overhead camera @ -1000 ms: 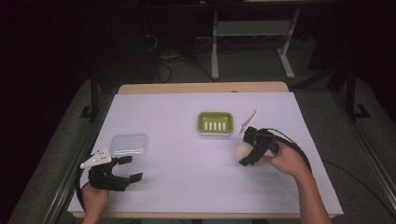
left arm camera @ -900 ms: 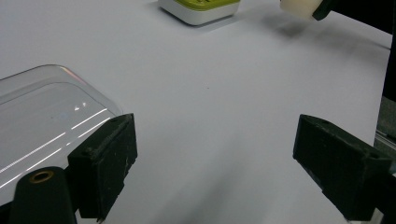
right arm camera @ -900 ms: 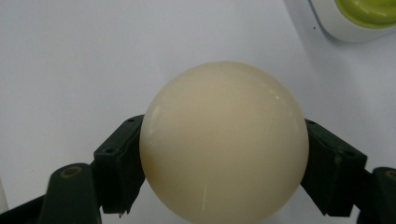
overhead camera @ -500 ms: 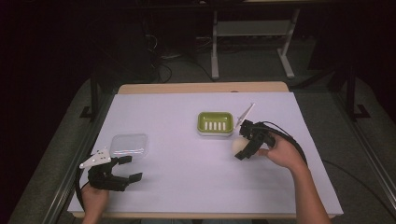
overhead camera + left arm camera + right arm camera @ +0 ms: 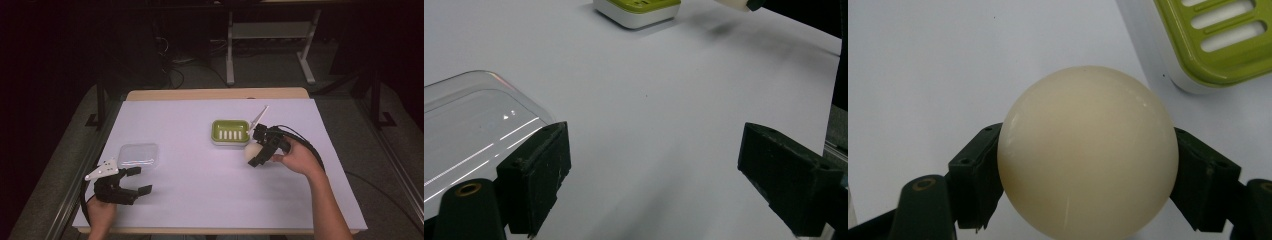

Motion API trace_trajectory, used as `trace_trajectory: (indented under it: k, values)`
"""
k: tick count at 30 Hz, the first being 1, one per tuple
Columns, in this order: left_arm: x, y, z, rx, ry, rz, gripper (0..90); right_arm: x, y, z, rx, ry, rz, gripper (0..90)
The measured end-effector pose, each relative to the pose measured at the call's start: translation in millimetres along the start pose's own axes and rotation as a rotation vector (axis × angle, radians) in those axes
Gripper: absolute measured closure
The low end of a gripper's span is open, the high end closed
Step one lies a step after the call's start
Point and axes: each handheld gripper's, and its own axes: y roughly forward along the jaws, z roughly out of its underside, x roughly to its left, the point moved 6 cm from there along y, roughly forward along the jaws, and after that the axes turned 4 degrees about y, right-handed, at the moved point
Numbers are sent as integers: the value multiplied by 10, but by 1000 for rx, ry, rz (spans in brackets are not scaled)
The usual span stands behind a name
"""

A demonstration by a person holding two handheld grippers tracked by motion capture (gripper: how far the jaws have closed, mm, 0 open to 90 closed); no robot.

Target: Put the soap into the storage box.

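Both jaws of my right gripper point(image 5: 256, 152) pinch the cream soap ball point(image 5: 1087, 150) at its widest part so it cannot roll free, just beside the green soap dish point(image 5: 230, 131) where I judge it belongs. Meanwhile my left gripper point(image 5: 136, 181) rests spread wide by the clear lid point(image 5: 469, 135), ready for covering.

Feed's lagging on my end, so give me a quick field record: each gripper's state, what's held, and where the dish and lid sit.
right gripper: shut on cream soap ball, just beside the dish
left gripper: open, holding nothing, jaws wide
green soap dish: on white table, past centre, nothing in it
clear lid: flat on table, just ahead of left gripper
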Motion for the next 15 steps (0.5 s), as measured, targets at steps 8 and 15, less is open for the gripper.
trace_trajectory:
  k: [8, 15]
  values:
    - [2, -2, 0, 0, -1, 1, 129, -21, -6, -95, -11, -4, -9, 232]
    - [1, -1, 0, 1, -2, 2, 129, -58, -16, -188, 0, -10, -10, 232]
